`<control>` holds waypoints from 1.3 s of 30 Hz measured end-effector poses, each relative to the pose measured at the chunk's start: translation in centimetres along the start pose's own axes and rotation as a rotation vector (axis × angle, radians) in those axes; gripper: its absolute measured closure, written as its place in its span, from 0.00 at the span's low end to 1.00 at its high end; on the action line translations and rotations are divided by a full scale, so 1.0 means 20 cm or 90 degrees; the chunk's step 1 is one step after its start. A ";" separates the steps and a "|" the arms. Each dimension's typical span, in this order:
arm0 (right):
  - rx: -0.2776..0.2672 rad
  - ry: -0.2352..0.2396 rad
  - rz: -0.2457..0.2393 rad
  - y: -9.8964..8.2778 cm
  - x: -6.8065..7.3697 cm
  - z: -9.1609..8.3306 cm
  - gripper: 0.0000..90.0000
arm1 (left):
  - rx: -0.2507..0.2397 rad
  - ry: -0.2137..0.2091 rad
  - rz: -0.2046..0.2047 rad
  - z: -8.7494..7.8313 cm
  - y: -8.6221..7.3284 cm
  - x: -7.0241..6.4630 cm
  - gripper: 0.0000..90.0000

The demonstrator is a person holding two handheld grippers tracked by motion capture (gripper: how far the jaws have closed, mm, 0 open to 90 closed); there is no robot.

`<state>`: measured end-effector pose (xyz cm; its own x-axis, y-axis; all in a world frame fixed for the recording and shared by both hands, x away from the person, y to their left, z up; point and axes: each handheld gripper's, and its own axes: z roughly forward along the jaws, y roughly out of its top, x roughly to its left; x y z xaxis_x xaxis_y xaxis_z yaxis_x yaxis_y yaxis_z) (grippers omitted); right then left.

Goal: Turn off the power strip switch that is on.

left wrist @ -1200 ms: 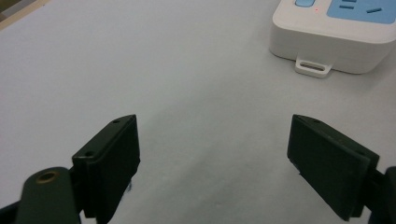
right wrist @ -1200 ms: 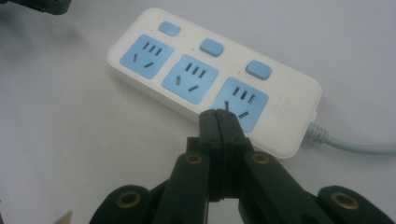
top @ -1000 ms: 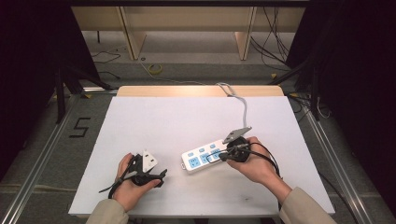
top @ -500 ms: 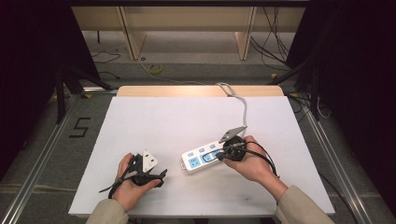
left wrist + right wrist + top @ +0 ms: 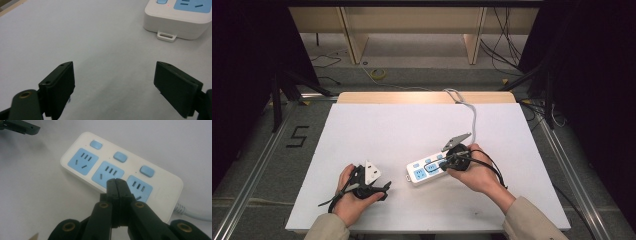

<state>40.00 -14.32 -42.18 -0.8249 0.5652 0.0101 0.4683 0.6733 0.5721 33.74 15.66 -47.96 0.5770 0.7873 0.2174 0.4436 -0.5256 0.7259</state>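
White plastic power strip [image 5: 428,169], three blue sockets and three blue rocker switches, lies on the white table [image 5: 392,125] at about 5 o'clock from the table's centre, long axis running from 8 o'clock to 2 o'clock. Grey cable [image 5: 473,116] leaves its 2 o'clock end and runs off toward 12 o'clock.

Right gripper [image 5: 450,161]: jaws pressed together with nothing between them, closed tip over the strip's near long edge between the middle and cable-side sockets, seen in the right gripper view [image 5: 117,185]. Whether the tip touches the casing cannot be told.

Change over the last second: the right hand [image 5: 477,175] and gripper have drifted slightly toward 8 o'clock along the strip, the tip now lying further over the socket face. The strip itself has not shifted noticeably.

Left gripper [image 5: 377,187]: jaws spread wide, empty, at 7 o'clock on the table, unchanged in place; in its own view [image 5: 113,87] the strip's free end [image 5: 175,22] with its hanging tab lies ahead at 1 o'clock, well apart.

Judgement: the closed tip suits pressing, likely a rocker switch [image 5: 120,156] just beyond it at 12 o'clock; work is at the approach stage. A small red dot shows beside the end switch [image 5: 96,144].
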 end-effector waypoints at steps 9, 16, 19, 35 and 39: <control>0.004 0.001 0.002 0.02 0.00 0.01 1.00 | 0.001 0.000 0.001 0.00 0.00 0.00 0.19; 0.005 0.004 -0.001 0.04 0.01 0.03 1.00 | 0.000 0.000 0.001 0.00 0.00 0.00 0.19; 0.009 0.005 0.000 0.05 0.01 0.03 1.00 | 0.000 0.000 0.001 0.00 0.00 0.00 0.19; 0.013 0.010 -0.008 0.11 0.03 0.06 1.00 | 0.000 -0.002 0.001 0.00 0.00 -0.01 0.19; 0.015 0.012 -0.007 0.12 0.03 0.07 1.00 | -0.001 -0.002 0.001 0.00 0.00 -0.01 0.19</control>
<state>41.05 -11.63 -42.04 -0.8357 0.5489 0.0187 0.4660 0.6906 0.5531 33.72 15.52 -48.01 0.5800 0.7852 0.2167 0.4416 -0.5267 0.7263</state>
